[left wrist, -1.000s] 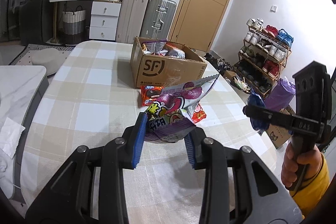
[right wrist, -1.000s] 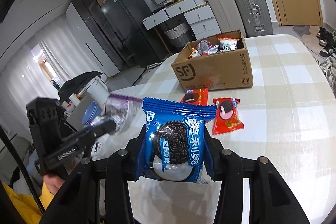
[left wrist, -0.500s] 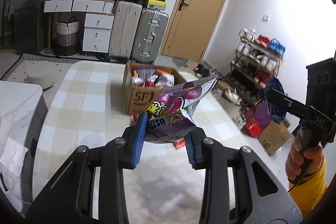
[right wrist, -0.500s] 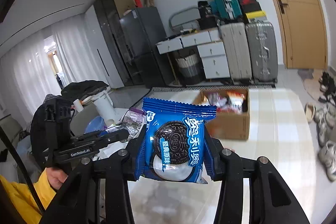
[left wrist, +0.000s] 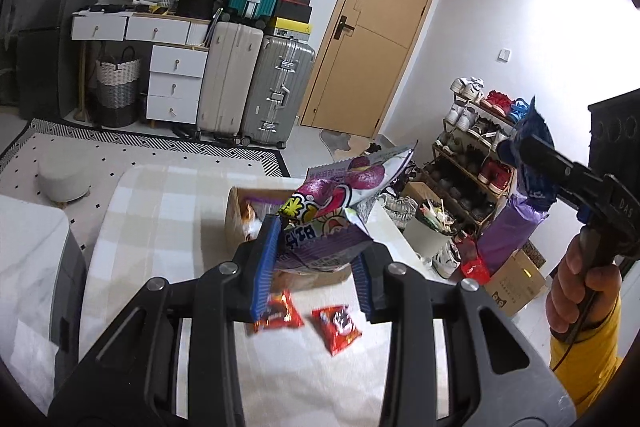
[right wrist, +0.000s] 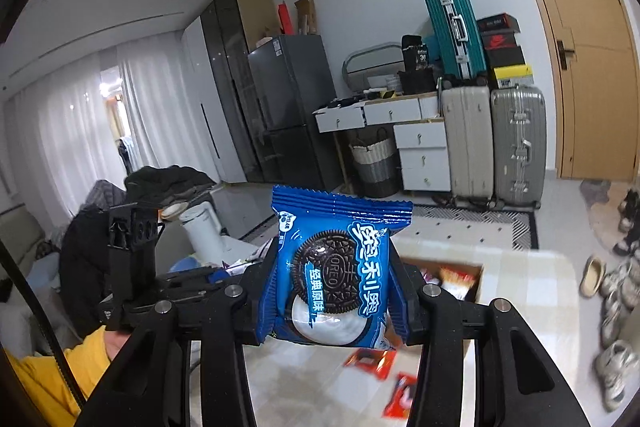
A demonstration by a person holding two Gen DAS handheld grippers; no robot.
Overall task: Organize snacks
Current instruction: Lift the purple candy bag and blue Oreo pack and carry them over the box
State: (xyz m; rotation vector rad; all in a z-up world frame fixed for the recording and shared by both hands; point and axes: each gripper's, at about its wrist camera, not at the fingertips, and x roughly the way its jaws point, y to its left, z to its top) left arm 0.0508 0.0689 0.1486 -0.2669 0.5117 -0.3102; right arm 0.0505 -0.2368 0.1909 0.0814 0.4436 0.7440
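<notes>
Snacks: purple packet point(left wrist: 336, 211) pinched in left tongs point(left wrist: 316, 267) | blue cookie packet point(right wrist: 334, 267) pinched in right tongs point(right wrist: 334, 301) | light, crinkly, slippery (contents crushable): hold by edges | box point(left wrist: 236, 219) beyond, worktop point(left wrist: 160, 211) below.

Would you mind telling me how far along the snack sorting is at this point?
Partly done. The cardboard box on the checked table already holds several packets. In hand: the left tool grips a purple snack bag, and the right tool grips a blue Oreo pack, both lifted above the table. Left: those two go in, plus two red packets lying on the table.
</notes>
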